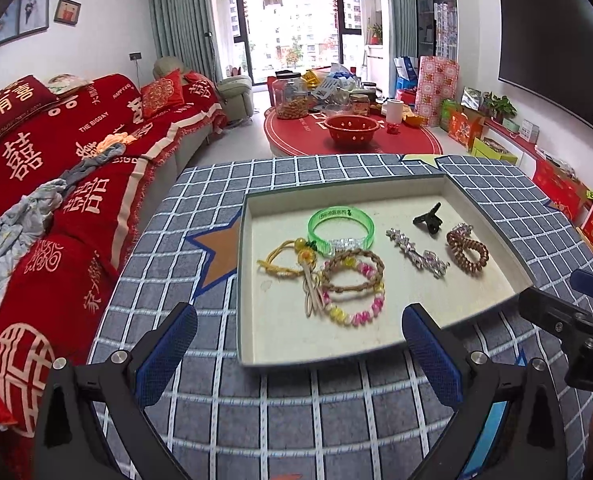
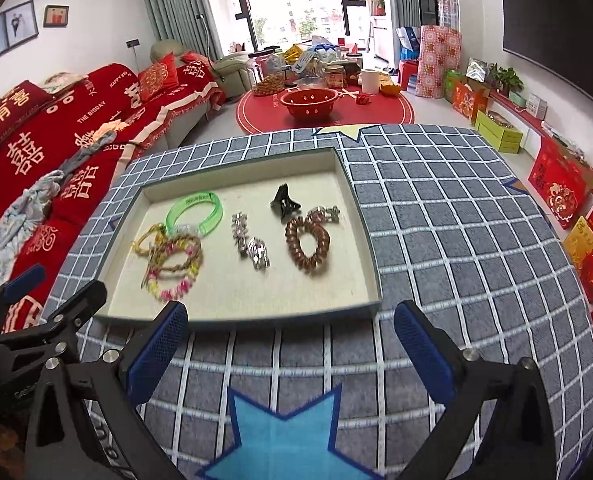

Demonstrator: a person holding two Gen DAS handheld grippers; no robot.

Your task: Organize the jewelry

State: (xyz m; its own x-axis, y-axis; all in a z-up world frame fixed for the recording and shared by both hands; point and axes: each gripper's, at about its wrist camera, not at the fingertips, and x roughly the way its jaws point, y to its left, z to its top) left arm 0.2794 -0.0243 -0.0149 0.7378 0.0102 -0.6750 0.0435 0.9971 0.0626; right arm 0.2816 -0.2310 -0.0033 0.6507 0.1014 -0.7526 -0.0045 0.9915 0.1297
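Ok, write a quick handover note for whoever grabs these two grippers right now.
Left gripper: open, nothing between its fingers, hanging over the checked cloth at the tray's near edge.
Right gripper: open, empty, also just short of the tray.
In the tray: green bangle, yellow cord bracelet, braided and beaded bracelets overlapping, crystal clip, black claw clip, brown coil hair tie.
Done: every piece lies inside the tray.
Left: possibly separating the overlapping bracelets.

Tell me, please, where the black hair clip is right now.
The black hair clip lies in the tray, toward its far right, just behind the brown coil hair tie.
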